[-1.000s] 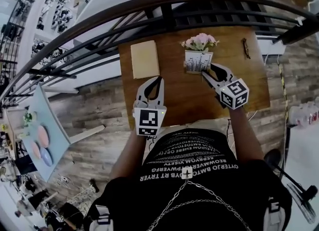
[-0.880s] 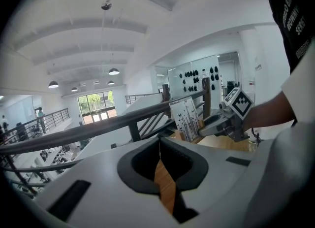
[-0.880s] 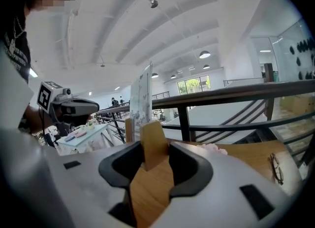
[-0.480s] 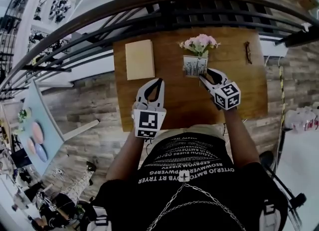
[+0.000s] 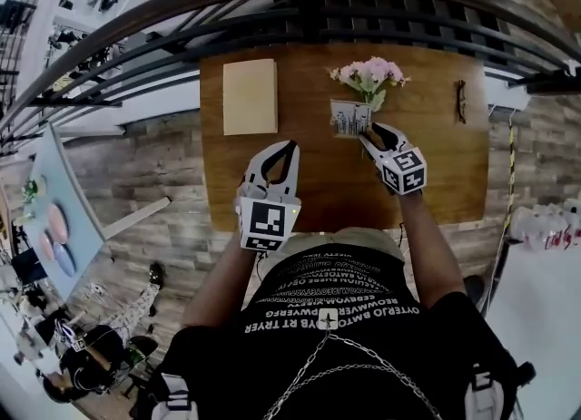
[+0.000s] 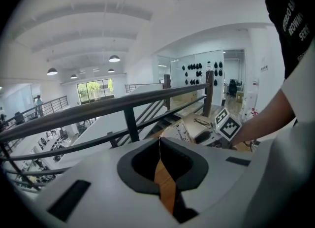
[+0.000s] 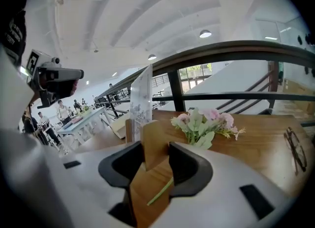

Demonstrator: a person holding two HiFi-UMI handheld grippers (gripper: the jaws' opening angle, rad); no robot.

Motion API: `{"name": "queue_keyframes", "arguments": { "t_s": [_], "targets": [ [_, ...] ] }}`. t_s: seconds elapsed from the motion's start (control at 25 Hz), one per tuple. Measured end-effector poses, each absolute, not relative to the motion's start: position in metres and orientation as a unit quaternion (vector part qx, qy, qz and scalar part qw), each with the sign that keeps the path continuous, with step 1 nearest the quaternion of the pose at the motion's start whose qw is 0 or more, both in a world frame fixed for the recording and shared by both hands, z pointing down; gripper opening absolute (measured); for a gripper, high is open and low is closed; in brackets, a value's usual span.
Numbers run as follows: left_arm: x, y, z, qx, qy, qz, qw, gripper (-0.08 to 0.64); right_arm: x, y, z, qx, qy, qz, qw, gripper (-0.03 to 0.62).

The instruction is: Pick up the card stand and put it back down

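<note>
The card stand (image 5: pixel 349 119) is a clear upright card in a small wooden base, just in front of the pink flowers (image 5: pixel 370 73) on the wooden table (image 5: pixel 436 173). My right gripper (image 5: pixel 365 134) reaches it from the near right. In the right gripper view my right gripper (image 7: pixel 156 146) is shut on the stand's wooden base (image 7: pixel 153 138), and the card (image 7: pixel 140 101) rises above the jaws. I cannot tell whether the base touches the table. My left gripper (image 5: pixel 291 145) hovers near the table's front middle. In the left gripper view my left gripper (image 6: pixel 159 141) is shut and holds nothing.
A tan pad (image 5: pixel 250 96) lies at the table's back left. Eyeglasses (image 5: pixel 460 101) lie at the back right. A dark metal railing (image 5: pixel 272 10) runs right behind the table, with a drop to a lower floor beyond it. The flower stem (image 7: pixel 160 191) lies under my right jaws.
The head view has shifted. My right gripper stays shut on the card stand, which sits slightly nearer and more to the left of the flowers than before. The left gripper has kept its place.
</note>
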State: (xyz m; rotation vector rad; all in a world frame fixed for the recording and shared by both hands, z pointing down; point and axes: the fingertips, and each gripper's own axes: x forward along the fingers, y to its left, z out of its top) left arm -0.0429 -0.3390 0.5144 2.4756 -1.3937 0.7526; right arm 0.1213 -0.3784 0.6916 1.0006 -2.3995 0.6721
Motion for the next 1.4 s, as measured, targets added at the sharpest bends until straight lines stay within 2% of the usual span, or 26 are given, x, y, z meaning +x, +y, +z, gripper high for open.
{"name": "queue_keyframes", "arguments": {
  "t_s": [0.68,0.8,1.24,1.32,1.4],
  "targets": [
    [-0.065,-0.328,0.547,0.825,-0.481,0.271,0.124,0.028,0.085,-0.39,0.766,0.324,-0.869,0.233,0.292,0.179],
    [-0.075,-0.318,0.542,0.821,-0.488,0.269,0.121,0.028,0.075,-0.387,0.765,0.321,-0.874,0.219,0.292,0.181],
    [-0.089,-0.299,0.526,0.817,-0.501,0.263,0.116,0.028,0.082,-0.38,0.794,0.347,-0.838,0.215,0.362,0.183],
    [-0.093,-0.296,0.522,0.815,-0.504,0.262,0.113,0.028,0.083,-0.379,0.793,0.35,-0.834,0.218,0.367,0.206],
    [-0.095,-0.293,0.515,0.816,-0.506,0.258,0.107,0.028,0.085,-0.377,0.788,0.354,-0.831,0.23,0.363,0.267]
  ]
}}
